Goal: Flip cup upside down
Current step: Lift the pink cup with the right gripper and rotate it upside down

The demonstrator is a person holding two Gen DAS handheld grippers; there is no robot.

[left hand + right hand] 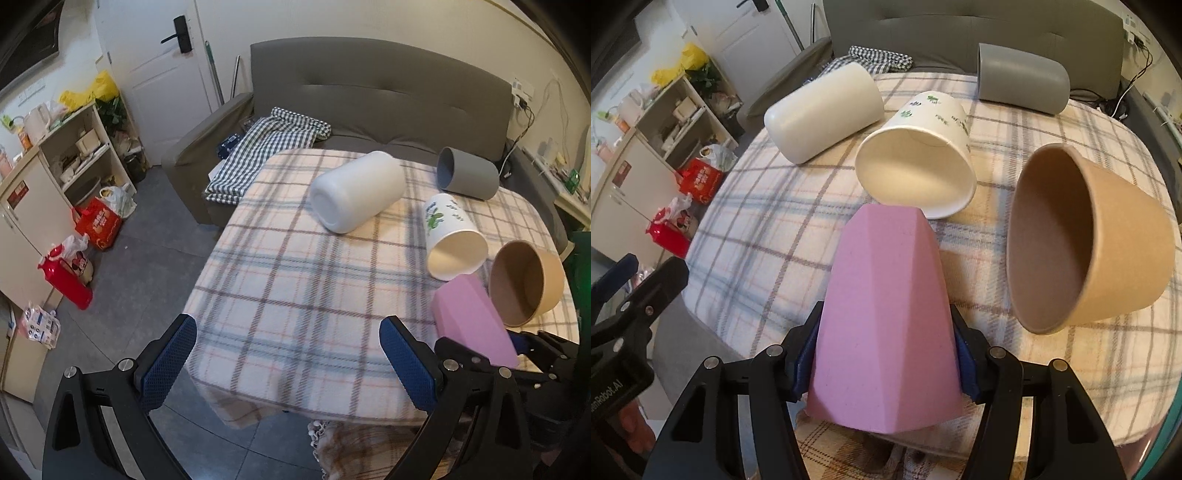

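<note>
Low centre of right view: right tongs (pixel 886 369) clenched on pink cup (pixel 886 314), presumably for inverting; left tongs (pixel 288 362) released, idle over bench (pixel 277 295).

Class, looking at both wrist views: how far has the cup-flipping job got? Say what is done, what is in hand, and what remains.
Done: no cup stands upside down yet. The white cup, grey cup, printed paper cup and brown paper bowl all lie on their sides on the plaid tablecloth. In hand: the right tongs are shut on the pink cup; the left tongs are open, holding nothing. Left: turning the pink cup rim-down and setting it down.
</note>
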